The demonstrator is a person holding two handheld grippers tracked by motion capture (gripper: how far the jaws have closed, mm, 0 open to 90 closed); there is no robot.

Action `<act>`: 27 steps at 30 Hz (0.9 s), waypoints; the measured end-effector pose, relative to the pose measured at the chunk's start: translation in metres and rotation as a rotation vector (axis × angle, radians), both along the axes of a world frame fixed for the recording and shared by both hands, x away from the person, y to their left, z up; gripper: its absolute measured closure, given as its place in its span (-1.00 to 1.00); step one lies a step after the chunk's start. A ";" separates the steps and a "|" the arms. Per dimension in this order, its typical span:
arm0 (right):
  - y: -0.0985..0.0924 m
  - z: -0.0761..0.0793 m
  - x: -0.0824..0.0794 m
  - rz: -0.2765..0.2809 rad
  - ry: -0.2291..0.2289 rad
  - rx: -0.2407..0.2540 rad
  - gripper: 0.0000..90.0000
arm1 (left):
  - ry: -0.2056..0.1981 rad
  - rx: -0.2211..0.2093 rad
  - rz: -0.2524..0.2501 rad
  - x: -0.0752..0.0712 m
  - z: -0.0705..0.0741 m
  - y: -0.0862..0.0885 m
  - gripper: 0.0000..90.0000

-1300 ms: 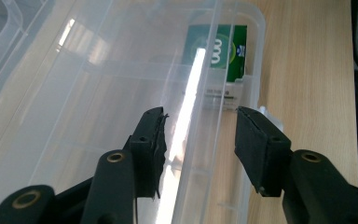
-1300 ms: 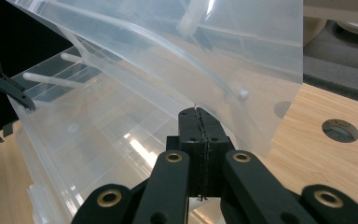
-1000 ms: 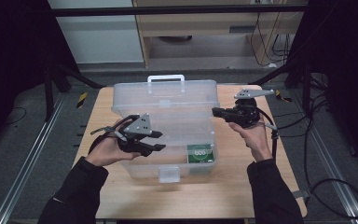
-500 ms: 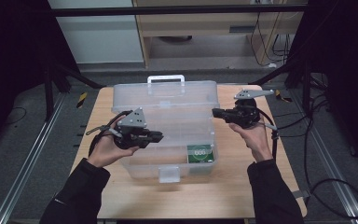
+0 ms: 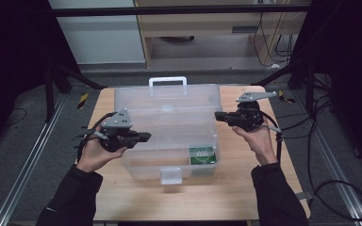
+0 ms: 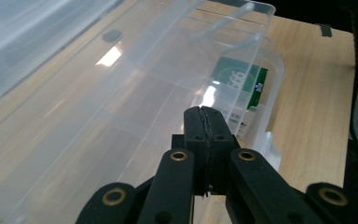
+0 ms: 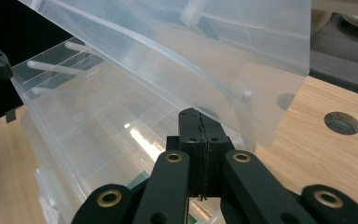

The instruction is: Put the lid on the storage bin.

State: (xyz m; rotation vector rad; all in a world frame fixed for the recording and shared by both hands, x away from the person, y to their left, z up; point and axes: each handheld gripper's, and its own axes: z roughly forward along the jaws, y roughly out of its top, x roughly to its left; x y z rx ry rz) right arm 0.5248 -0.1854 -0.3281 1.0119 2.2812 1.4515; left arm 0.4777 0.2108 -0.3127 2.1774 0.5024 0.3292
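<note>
So we've got a small change to report: the left gripper (image 5: 143, 137) has just been closing its jaws, and now they sit pressed flat together with nothing between them. Compared with a second ago it has also slid in from the left edge of the high view, so its tip now hangs over the left side of the clear plastic organizer box (image 5: 169, 136). The right gripper (image 5: 219, 116) is where it was, jaws together too and empty, tip at the box's right side under the raised lid (image 7: 177, 42).

Our read is that both tools are being set as closed pokers to push on the box or its lid rather than pinch it, likely to swing that lid. Just a guess though.

As for the box: it sits mid-table on the wooden table (image 5: 235, 188), centre of the high view, lid open and leaning toward the top of the frame, with a white carry handle (image 5: 168, 81) at the top. It's see-through with moulded dividers, looks empty, and has a green label (image 5: 202, 154) at the lower right corner, plus a white latch (image 5: 171, 175) on the bottom edge. In the left gripper view the label (image 6: 240, 79) shows through the wall, upper right.
</note>
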 end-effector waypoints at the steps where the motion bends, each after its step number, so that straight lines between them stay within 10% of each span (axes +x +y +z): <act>1: 0.000 0.000 -0.001 0.000 0.002 -0.001 1.00 | -0.005 -0.005 0.007 0.000 0.001 0.004 0.99; 27: -0.002 -0.009 -0.006 0.019 0.019 -0.011 1.00 | 0.014 -0.020 0.115 0.009 -0.004 0.060 0.99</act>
